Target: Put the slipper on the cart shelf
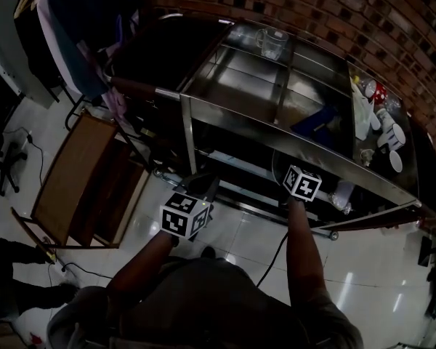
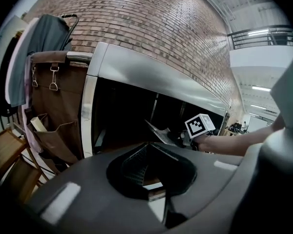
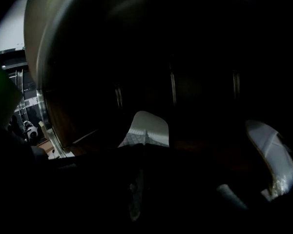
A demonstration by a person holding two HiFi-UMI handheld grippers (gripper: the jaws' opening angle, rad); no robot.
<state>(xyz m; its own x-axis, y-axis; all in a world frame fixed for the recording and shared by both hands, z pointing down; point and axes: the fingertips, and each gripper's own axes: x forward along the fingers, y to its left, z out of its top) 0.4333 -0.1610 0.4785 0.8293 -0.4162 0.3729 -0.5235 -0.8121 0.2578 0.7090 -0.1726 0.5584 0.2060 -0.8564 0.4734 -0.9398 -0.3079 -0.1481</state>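
Currently: placing step | right gripper [image 3: 145,143] clamped on slipper [image 3: 147,126], pale end jutting ahead of its jaws into a dark shelf of the cart [image 1: 240,120] | left gripper [image 2: 147,146] jaws together, empty | next, likely: lower, release.

We find the head view dim and underexposed, though the glossy floor [image 1: 363,282] throws back pale glare. Under the cart [image 1: 261,118], our right gripper view is nearly black. Both gripper views bend strongly at the edges, and ceiling lights [image 2: 261,87] glow bright.

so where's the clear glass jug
Head view: the clear glass jug stands toward the back left of the steel cart's top tray, near the brick wall.
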